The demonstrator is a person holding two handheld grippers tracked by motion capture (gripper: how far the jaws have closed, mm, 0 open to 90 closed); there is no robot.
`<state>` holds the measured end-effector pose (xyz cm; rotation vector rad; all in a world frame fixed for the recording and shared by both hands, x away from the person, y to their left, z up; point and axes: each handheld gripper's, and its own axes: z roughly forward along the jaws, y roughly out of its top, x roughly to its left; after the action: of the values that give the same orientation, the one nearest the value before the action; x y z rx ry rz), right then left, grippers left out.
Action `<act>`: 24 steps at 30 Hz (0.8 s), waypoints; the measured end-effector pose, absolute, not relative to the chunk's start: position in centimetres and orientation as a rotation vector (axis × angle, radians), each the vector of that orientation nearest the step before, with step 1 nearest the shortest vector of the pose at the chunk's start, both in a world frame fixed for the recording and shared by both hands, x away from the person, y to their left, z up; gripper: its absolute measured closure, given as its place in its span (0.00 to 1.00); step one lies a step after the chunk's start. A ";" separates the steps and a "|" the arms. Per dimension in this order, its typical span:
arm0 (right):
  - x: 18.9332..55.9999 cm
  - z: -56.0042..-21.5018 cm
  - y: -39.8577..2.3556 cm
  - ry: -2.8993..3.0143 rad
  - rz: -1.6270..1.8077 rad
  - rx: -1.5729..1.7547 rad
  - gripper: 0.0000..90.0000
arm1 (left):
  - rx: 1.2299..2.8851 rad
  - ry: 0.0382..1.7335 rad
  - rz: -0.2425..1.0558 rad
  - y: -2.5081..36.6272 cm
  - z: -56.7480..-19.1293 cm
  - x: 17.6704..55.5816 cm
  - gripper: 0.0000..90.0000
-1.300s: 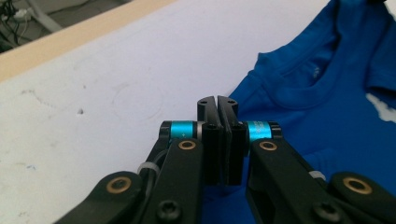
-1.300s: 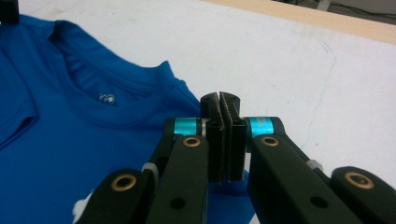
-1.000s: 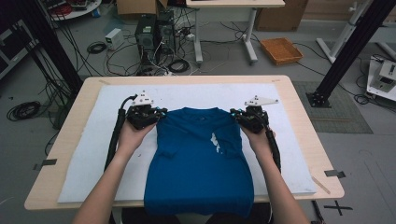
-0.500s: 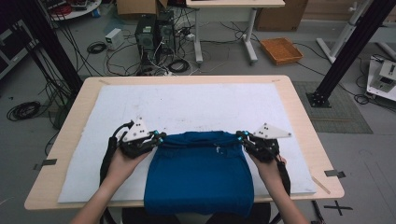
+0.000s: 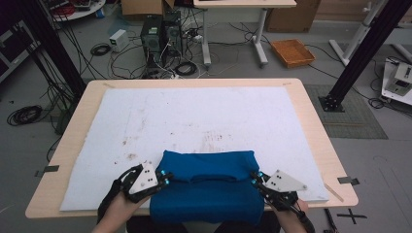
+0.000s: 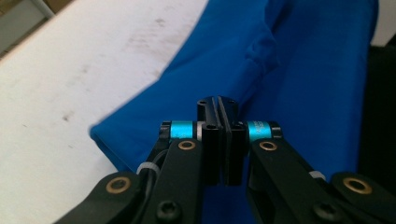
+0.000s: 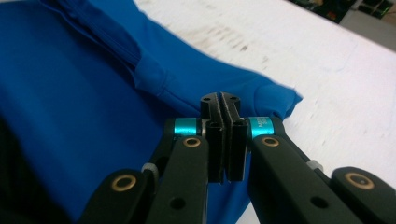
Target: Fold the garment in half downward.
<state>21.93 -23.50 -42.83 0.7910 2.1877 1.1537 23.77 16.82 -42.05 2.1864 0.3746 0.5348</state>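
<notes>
A blue shirt (image 5: pixel 209 194) lies folded over on itself at the near edge of the white mat (image 5: pixel 194 116), its lower part hanging off the table's front. My left gripper (image 5: pixel 164 178) is shut on the folded-over layer at its left corner. My right gripper (image 5: pixel 256 177) is shut on the right corner. In the left gripper view the black jaws (image 6: pixel 217 105) are pressed together over the blue cloth (image 6: pixel 299 70). In the right gripper view the jaws (image 7: pixel 220 100) are likewise closed against the shirt (image 7: pixel 70 84), beside a seam fold.
The wooden table (image 5: pixel 311 121) carries the stained white mat, bare beyond the shirt. Behind it on the floor are a computer tower (image 5: pixel 153 34), tangled cables, a desk's legs and an orange tray (image 5: pixel 293 52). Black frame posts stand at both sides.
Both grippers have pulled the shirt's top edge toward the person's side and downward, so the upper half now lies folded over the lower half near the table's front edge.
</notes>
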 end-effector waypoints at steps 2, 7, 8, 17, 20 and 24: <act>21.4 -43.1 -23.5 2.209 1.140 0.775 0.99 | 2.196 0.366 0.531 16.8 -42.4 23.5 0.98; 20.4 -43.8 -23.3 2.246 1.096 0.762 0.98 | 2.241 0.345 0.525 16.6 -43.5 22.4 0.97; 20.3 -43.8 -23.4 2.251 1.092 0.767 0.97 | 2.250 0.343 0.513 16.6 -43.7 22.1 0.97; 23.9 -42.3 -25.0 2.165 1.190 1.011 0.77 | 2.145 0.447 0.559 17.1 -42.1 23.7 0.67; 26.6 -42.6 -24.9 2.145 1.236 1.163 0.69 | 2.020 0.638 0.563 17.7 -41.4 27.6 0.66; 29.0 -43.9 -24.6 2.191 1.245 1.288 0.85 | 2.047 0.784 0.526 17.5 -42.6 30.9 0.65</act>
<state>29.05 -24.58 -43.91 1.2880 2.1907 1.2452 30.94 17.51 -42.61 2.0474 0.7840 0.5255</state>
